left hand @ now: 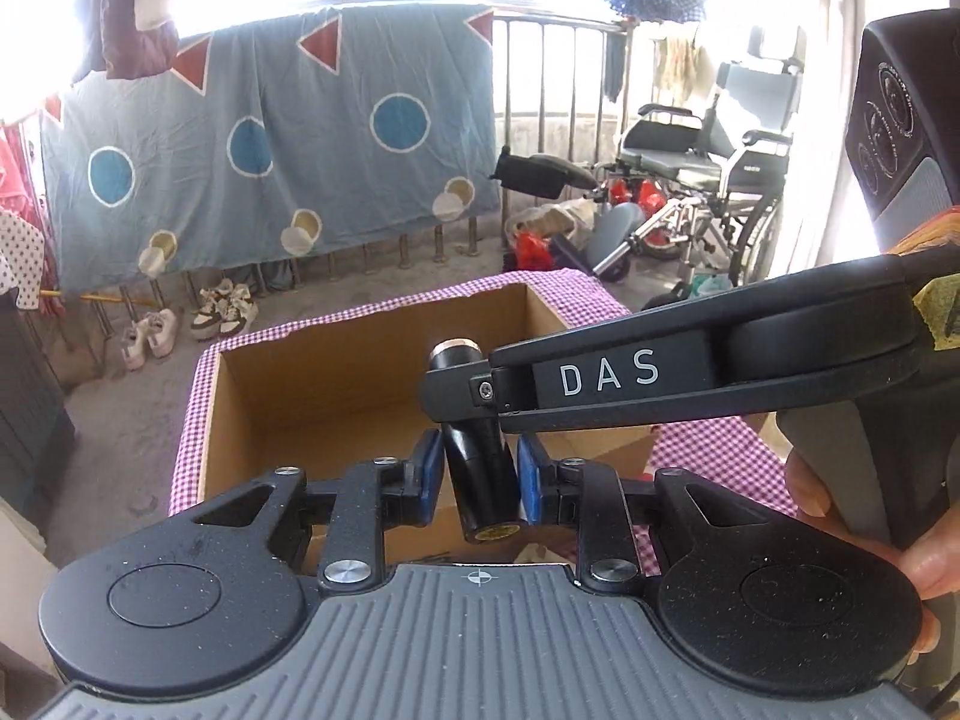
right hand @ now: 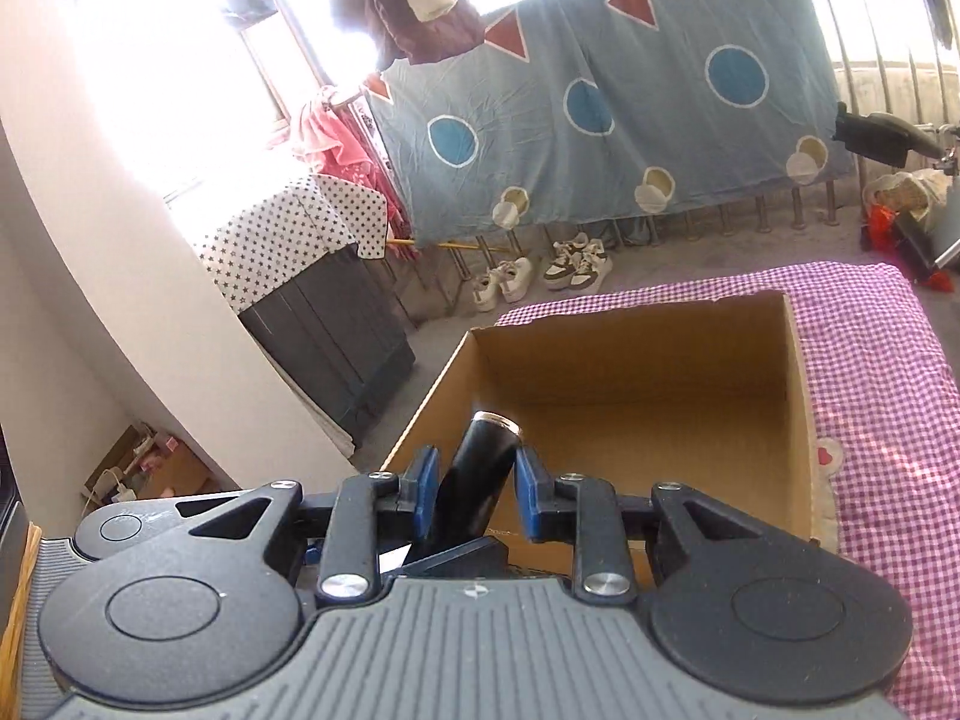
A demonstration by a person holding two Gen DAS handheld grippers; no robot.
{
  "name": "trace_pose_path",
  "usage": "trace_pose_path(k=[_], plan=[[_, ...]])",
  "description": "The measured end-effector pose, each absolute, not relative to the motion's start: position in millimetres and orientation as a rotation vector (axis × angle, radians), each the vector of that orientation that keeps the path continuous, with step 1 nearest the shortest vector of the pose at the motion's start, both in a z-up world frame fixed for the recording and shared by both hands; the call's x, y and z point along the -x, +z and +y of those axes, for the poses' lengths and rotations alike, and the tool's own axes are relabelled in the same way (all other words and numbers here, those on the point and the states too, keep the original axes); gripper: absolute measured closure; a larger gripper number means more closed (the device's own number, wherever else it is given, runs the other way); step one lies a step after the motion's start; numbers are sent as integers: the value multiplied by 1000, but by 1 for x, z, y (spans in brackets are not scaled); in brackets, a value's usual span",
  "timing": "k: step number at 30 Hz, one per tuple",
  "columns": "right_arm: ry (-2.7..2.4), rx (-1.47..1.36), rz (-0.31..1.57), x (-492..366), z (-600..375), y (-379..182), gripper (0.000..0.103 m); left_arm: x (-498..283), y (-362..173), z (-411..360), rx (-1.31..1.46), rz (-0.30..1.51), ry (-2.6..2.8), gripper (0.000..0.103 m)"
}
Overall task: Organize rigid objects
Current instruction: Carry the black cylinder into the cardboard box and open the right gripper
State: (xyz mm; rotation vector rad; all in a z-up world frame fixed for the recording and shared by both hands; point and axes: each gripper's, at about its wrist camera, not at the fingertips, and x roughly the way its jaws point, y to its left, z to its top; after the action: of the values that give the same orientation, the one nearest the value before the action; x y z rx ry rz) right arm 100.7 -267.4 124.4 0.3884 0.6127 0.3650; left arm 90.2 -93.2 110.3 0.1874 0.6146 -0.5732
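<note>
Both tools, left (left hand: 477,474) and right (right hand: 474,492), clamp one black cylinder (left hand: 480,474) above box (left hand: 360,378)

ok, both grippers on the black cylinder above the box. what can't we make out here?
- Left wrist view: near floor of the cardboard box, hidden by the left gripper and the black cylinder.
- Left wrist view: right gripper pads, seen side-on.
- Right wrist view: cylinder's lower end, behind the right gripper's body.
- Both views: window area blown out.
</note>
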Motion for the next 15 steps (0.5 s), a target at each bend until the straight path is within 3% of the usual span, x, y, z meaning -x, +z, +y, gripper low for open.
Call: trace_pose_path(k=[7, 15], plan=[[465, -510, 858, -239, -255, 111, 76, -189, 91, -84, -130, 808, -474, 78], [452, -557, 1091, -334, -243, 44, 79, -259, 46, -85, -186, 983, -356, 79]])
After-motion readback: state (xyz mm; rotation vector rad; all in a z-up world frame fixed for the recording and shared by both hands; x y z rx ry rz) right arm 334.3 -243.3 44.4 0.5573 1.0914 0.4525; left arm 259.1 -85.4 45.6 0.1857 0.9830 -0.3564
